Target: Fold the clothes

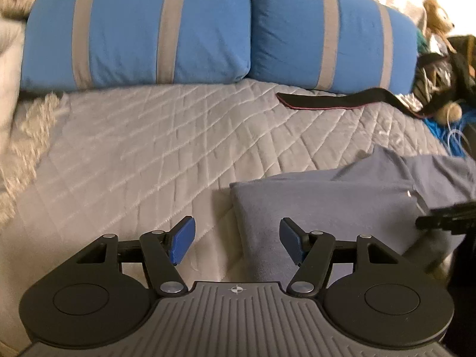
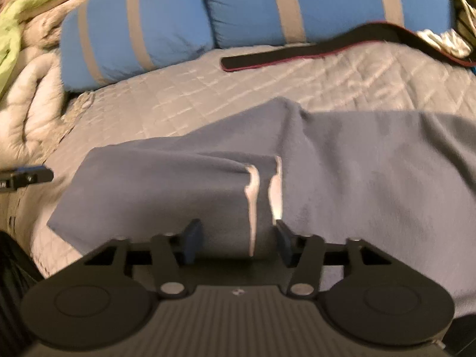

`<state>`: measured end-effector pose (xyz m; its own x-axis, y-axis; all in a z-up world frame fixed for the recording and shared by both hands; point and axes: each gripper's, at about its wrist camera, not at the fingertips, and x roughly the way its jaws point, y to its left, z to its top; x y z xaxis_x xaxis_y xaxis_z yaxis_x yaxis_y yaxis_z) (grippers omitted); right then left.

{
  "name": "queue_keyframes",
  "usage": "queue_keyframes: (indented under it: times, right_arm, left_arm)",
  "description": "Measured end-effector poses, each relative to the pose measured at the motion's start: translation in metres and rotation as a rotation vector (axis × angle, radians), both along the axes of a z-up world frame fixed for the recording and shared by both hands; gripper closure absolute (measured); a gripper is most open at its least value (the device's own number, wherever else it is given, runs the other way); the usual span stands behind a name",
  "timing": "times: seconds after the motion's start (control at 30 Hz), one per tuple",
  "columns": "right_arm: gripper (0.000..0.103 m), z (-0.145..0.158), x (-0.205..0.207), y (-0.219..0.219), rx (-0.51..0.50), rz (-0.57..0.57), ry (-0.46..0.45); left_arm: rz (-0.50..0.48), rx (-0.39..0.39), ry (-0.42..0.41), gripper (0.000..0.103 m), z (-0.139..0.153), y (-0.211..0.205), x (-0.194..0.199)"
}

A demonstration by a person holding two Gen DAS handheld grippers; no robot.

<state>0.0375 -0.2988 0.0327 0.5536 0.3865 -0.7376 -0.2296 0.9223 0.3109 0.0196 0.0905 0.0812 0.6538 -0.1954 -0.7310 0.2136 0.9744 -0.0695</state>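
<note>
Grey-blue garment (image 2: pixel 184 184) lies on the bed (image 1: pixel 148 136), partly folded. Right gripper (image 2: pixel 238 239) straddles a raised fold, fingers not visibly pinching yet. Left gripper (image 1: pixel 236 239) hovers spread and empty at the edge.

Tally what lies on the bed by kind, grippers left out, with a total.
Blue pillows with grey stripes: 2
Grey-blue garment being folded: 1
Black strap with red edging: 1
Stuffed toy: 1
Total: 5. The dark clutter at the far right edge and the bedding piled at the left are too jumbled to count.
</note>
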Motion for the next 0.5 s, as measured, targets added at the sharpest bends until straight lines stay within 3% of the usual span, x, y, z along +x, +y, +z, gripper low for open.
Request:
queue_keyframes:
  times: [0.1, 0.2, 0.5]
  right_arm:
    - [0.084, 0.002, -0.001, -0.001, -0.01, -0.009, -0.012]
    - [0.095, 0.009, -0.006, 0.006, -0.06, 0.021, -0.049]
    - [0.099, 0.022, -0.013, 0.013, -0.155, 0.042, -0.085]
  left_arm:
    - [0.018, -0.021, 0.013, 0.042, -0.005, 0.005, 0.002]
    - [0.024, -0.018, 0.014, 0.042, -0.007, 0.005, 0.003]
    - [0.041, -0.046, 0.024, 0.042, -0.006, 0.008, 0.005]
